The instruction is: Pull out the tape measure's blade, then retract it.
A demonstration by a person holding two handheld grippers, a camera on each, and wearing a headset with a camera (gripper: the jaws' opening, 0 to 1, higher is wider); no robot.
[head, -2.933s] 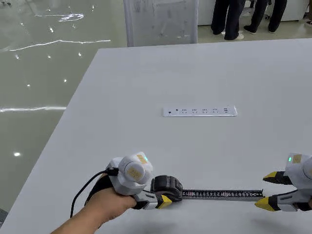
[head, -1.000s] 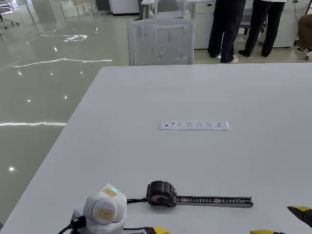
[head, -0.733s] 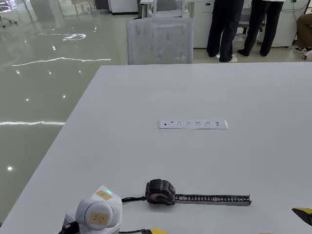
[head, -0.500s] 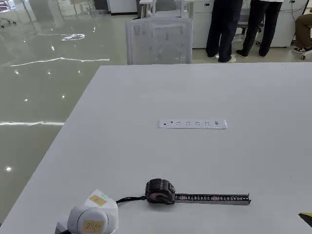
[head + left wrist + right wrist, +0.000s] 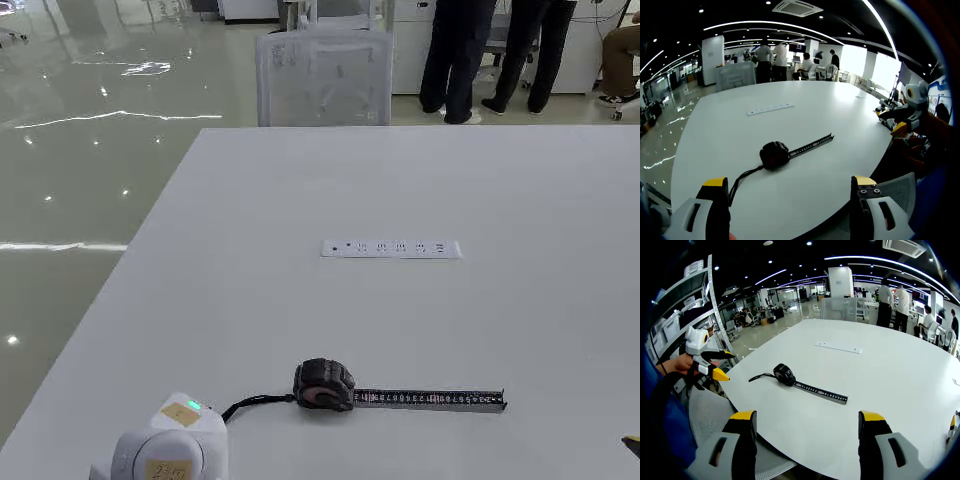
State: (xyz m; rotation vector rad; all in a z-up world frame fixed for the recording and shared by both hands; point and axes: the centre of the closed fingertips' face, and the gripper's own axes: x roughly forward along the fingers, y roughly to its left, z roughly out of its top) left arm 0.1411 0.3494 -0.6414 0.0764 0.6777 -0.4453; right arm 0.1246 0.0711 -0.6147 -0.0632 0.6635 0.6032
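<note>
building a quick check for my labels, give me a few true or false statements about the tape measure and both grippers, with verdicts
1. The tape measure lies on the table with its blade pulled out. True.
2. The left gripper is shut on the tape measure. False: its jaws are open and it is apart from the tape measure.
3. The power strip lies farther along the table, apart from the tape measure. True.
4. The right gripper holds the end of the blade. False: it is open and holds nothing; the blade lies free on the table.
</note>
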